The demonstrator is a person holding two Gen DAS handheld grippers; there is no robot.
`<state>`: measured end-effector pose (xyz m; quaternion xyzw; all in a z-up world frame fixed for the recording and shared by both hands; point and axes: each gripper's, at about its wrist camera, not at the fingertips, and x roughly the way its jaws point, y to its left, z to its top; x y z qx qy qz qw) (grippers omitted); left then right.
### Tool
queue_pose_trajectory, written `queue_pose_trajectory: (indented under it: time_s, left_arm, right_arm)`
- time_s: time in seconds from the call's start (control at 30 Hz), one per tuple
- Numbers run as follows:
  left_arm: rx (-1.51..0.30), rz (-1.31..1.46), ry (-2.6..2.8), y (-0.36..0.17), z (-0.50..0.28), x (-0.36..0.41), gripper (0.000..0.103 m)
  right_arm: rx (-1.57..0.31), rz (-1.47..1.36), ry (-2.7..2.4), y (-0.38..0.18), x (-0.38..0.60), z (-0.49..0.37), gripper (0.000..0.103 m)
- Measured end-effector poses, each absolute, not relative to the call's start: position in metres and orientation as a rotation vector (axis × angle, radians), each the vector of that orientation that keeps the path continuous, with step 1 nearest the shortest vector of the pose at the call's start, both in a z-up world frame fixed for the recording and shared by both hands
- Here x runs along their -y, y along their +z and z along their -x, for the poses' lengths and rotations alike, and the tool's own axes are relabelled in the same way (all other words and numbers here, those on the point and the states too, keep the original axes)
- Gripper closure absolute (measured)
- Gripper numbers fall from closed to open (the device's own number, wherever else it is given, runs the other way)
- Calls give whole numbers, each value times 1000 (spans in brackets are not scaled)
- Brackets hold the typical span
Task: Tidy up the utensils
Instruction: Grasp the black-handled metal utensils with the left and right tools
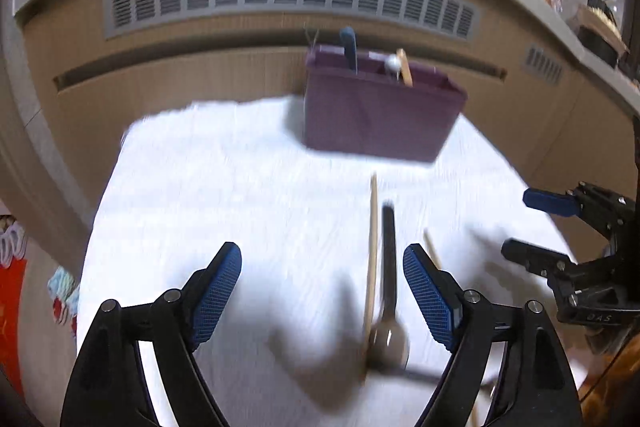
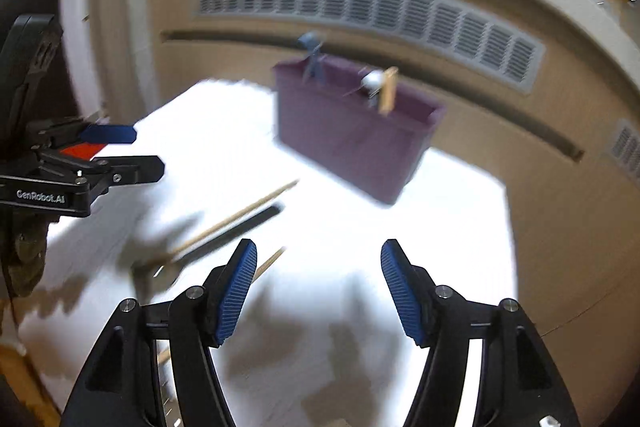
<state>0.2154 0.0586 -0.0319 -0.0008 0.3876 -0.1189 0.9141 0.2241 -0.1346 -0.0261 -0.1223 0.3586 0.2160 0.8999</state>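
Left gripper (image 1: pixel 322 291) gaping wide, gripping nothing; right gripper (image 2: pixel 319 287) also spread, empty. Purple bin (image 1: pixel 376 115) sitting at table (image 1: pixel 240 187) far edge, holding utensils. Spoon (image 1: pixel 389 307) and chopstick (image 1: pixel 372 259) lying near front edge.

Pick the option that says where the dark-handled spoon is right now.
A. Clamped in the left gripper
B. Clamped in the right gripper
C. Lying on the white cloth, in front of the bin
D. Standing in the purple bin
C: the spoon lies flat on the cloth beside a chopstick, short of the bin; the left gripper and right gripper both stand open and empty.
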Motion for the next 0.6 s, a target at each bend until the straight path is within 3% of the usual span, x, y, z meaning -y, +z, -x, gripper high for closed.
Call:
queue_pose_trajectory:
  time_s: [0.13,0.2,0.6]
  left_arm:
    - [-801,15,-193,-37,-198,-76,18]
    - [-798,63,-161,-36,-193,-91,17]
    - [-792,194,-102,-42,-189,-134,15]
  right_arm:
    - [-835,268,622,-45,110,-201,42]
    - [-857,277,711,-48,97,-192,57]
    - [-968,412,811,-86,43,-190,78]
